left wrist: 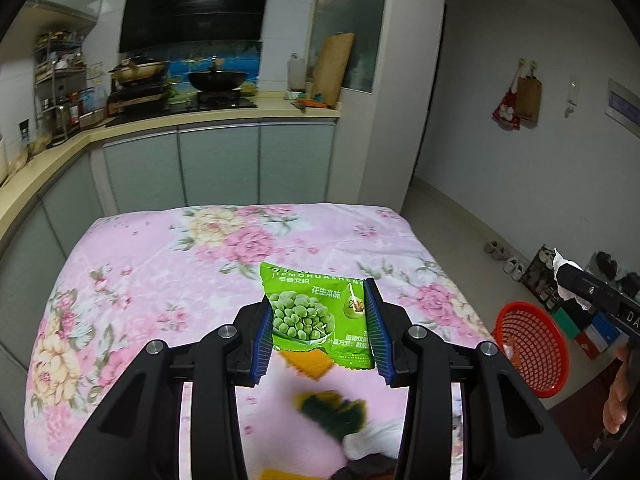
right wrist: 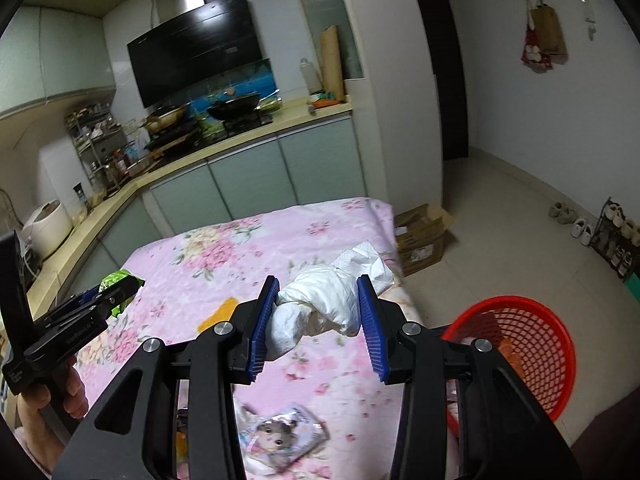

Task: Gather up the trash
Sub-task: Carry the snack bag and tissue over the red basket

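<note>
**Both tongs loaded, red basket off the table's right edge**

Left gripper (left wrist: 320,320): ribbed blue pads partly closed on a green snack packet (left wrist: 316,312). Glossy plastic film, flat, roughly square w/ crimped edges, printed w/ green coated peanuts and white lettering. It's held up off the cloth, pads pressing its left and right edges.

Right gripper (right wrist: 316,320): same blue ribbed pads, also partly closed, clamped on a wad of white tissue (right wrist: 332,300). Soft, crumpled, lumpy, w/ a flatter embossed sheet sticking out at the top.

Surface: table w/ a pink floral cloth (left wrist: 160,272), thin fabric, faint crease lines. More trash lies on it near the grippers: an orange zigzag-edged scrap (left wrist: 306,360), a blurred dark green-yellow wrapper (left wrist: 332,416), and a pale glossy packet w/ a cartoon animal print (right wrist: 280,436).

Room: kitchen. Beige L-shaped counter (left wrist: 224,118), grey-green cabinet fronts, black range hood (left wrist: 196,8), black wok (left wrist: 218,78) and a yellowish pan on the hob, wire rack of jars at far left. Pale tile floor; open cardboard box (right wrist: 424,236) beside the table's far corner; shoes and a shoe rack by the wall.

Container: red plastic mesh basket (right wrist: 532,340), round, on the floor just right of the table. An orange-brown piece sits inside; can't tell what it is.
</note>
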Action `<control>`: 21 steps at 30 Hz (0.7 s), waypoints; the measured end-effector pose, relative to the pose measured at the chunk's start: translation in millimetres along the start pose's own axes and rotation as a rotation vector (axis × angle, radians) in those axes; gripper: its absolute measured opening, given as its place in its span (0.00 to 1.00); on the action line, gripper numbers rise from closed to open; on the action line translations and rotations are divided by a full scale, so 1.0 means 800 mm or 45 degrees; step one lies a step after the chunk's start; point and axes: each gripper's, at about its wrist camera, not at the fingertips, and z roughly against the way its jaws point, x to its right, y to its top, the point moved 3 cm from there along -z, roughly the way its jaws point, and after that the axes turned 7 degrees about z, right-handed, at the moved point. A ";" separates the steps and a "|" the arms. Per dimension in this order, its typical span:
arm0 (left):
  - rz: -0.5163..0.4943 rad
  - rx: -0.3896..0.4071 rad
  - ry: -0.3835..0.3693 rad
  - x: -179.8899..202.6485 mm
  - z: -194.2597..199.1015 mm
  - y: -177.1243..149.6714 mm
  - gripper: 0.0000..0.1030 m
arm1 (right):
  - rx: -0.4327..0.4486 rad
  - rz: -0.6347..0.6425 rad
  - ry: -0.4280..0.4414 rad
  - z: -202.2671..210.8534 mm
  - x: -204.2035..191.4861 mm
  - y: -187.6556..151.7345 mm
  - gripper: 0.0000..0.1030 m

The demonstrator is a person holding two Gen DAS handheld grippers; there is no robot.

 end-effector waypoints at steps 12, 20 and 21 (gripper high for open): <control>-0.090 -0.061 -0.153 0.105 -0.030 -0.008 0.38 | 0.034 -0.095 -0.112 0.030 0.077 -0.007 0.38; -0.137 -0.138 -0.262 0.175 -0.055 -0.022 0.38 | 0.021 -0.174 -0.198 0.044 0.132 -0.022 0.38; -0.142 -0.147 -0.273 0.183 -0.058 -0.024 0.38 | 0.020 -0.178 -0.207 0.045 0.137 -0.024 0.38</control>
